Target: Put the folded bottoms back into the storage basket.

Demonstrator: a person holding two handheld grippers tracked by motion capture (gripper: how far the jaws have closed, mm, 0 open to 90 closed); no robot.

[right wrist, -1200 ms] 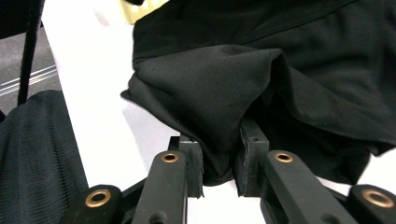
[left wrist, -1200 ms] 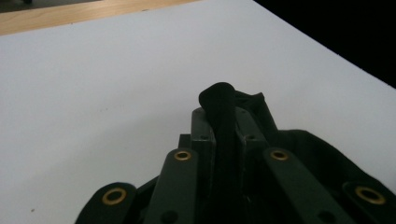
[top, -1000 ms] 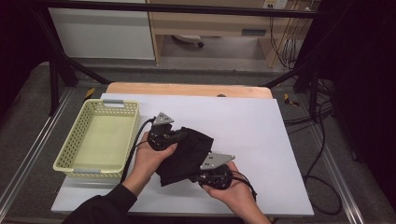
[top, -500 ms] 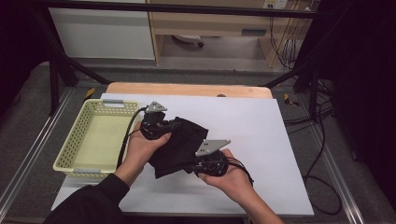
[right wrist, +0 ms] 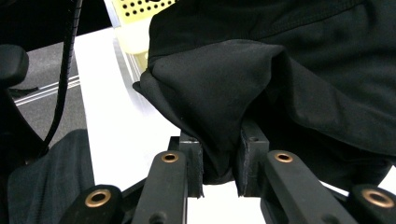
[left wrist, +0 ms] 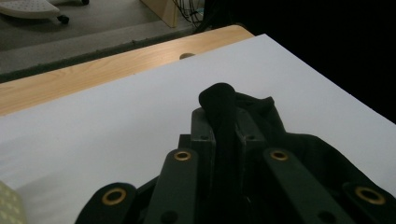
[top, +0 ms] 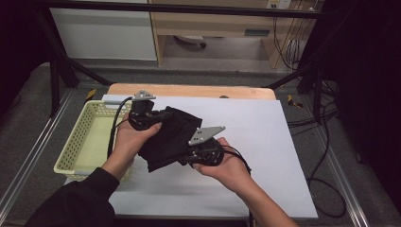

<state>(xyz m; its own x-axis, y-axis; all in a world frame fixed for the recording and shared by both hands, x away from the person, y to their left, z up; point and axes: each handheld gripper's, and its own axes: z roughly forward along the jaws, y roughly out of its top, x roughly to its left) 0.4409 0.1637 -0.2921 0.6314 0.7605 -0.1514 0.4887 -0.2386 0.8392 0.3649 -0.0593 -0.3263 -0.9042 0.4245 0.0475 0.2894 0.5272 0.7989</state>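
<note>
Above the bench (top: 265, 142), L gripper (top: 158, 115) & R gripper (top: 189, 158) each clenched on black cloth (top: 172, 137), beside basket (top: 71, 146).

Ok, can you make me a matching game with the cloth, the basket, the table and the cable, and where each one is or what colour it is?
Things:
1. black cloth
2. basket
3. table
4. cable

Descriptions:
A. pale yellow, full of little holes
B. pinched by both grippers
C. trails from the left gripper
D. white top, wooden far edge

Pairs: 1-B, 2-A, 3-D, 4-C
</note>
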